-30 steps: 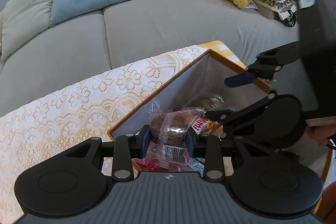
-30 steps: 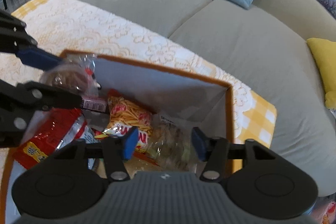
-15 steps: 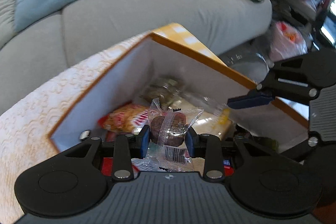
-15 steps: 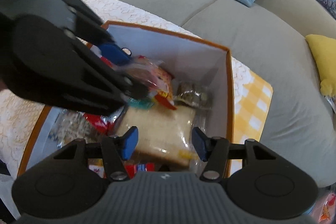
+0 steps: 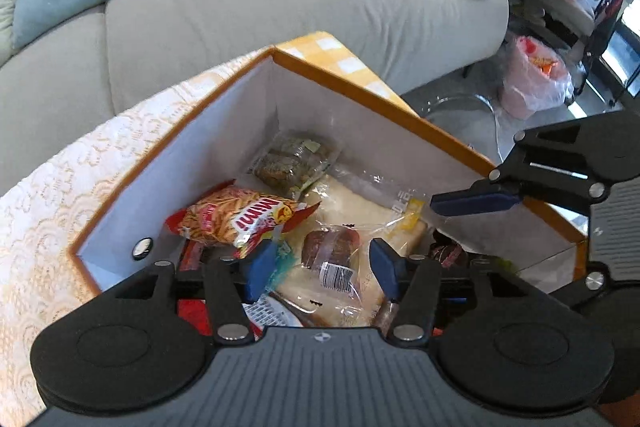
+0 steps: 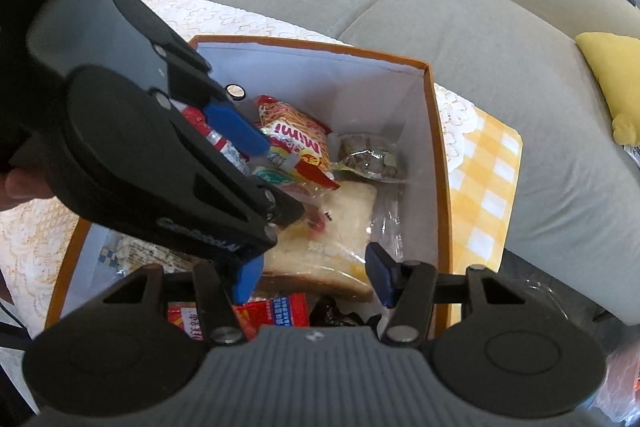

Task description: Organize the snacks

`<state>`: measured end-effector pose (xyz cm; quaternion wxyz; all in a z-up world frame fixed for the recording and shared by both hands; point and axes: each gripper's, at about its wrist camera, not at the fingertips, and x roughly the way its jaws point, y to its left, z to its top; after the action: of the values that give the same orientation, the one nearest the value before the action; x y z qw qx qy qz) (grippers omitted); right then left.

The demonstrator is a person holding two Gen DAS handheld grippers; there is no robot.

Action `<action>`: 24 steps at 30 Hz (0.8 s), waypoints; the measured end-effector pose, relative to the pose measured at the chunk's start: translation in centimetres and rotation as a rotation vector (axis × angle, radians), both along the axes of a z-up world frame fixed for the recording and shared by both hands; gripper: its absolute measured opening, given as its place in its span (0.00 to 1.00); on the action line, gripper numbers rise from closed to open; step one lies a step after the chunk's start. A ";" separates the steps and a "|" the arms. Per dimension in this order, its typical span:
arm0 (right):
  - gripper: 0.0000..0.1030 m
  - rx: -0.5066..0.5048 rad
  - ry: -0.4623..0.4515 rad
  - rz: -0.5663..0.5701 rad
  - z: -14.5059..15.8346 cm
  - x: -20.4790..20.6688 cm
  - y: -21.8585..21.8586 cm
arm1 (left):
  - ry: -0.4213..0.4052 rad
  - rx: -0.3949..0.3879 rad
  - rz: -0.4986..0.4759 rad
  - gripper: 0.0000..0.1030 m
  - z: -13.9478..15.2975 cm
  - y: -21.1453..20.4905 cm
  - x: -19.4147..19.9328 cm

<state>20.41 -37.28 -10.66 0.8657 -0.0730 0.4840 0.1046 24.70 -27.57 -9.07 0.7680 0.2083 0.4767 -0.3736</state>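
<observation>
Grey sofa (image 5: 280, 7) w/ blue and yellow cushions behind, lace cloth (image 5: 48, 211) over a yellow-check table, and on it the orange-rimmed box (image 5: 348, 77), white inside, where the snacks go.

Biggest thing inside: bagged white bread (image 6: 344, 211), flat on the box floor. Soft, crushable, slick film; judge it best taken by the bag edge, not squeezed mid-slice. Next, red/yellow noodle-snack pack (image 5: 240, 219), reads "MiMi". Light, crinkly, brittle contents, so pinch a sealed end. Green-brown clear pouch (image 5: 292, 159) sits in the far corner, label too small to read. Red packs w/ white print near the right gripper (image 6: 316, 275), text not legible.

Small brown cake (image 5: 332, 251) in clear wrap, barcode showing, lies on top of the bread, between the left gripper's (image 5: 322, 263) blue pads but not touched by them: those jaws are opening, cake let go inside the box. Light, squashy, slippery wrapper; grip across the body gently or by the crimped end.

Right gripper jaws parted, nothing in them, hovering over the bread's near edge.
</observation>
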 end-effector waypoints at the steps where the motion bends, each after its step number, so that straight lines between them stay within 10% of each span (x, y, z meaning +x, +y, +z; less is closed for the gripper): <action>1: 0.54 -0.003 -0.001 0.001 0.2 -0.2 0.1 | -0.007 -0.008 0.007 0.62 0.6 0.4 -0.2; 15: 0.68 0.054 -0.039 -0.053 6.7 -4.1 4.4 | -0.339 -0.025 0.211 0.62 10.6 10.2 -6.5; 24: 0.73 0.091 -0.195 -0.101 10.3 -10.5 10.1 | -0.530 0.005 0.395 0.62 12.1 17.4 -12.3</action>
<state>9.87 -27.14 -0.41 0.9153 -0.0192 0.3953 0.0752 12.44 -10.18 3.03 0.9224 0.2034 0.2925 -0.1490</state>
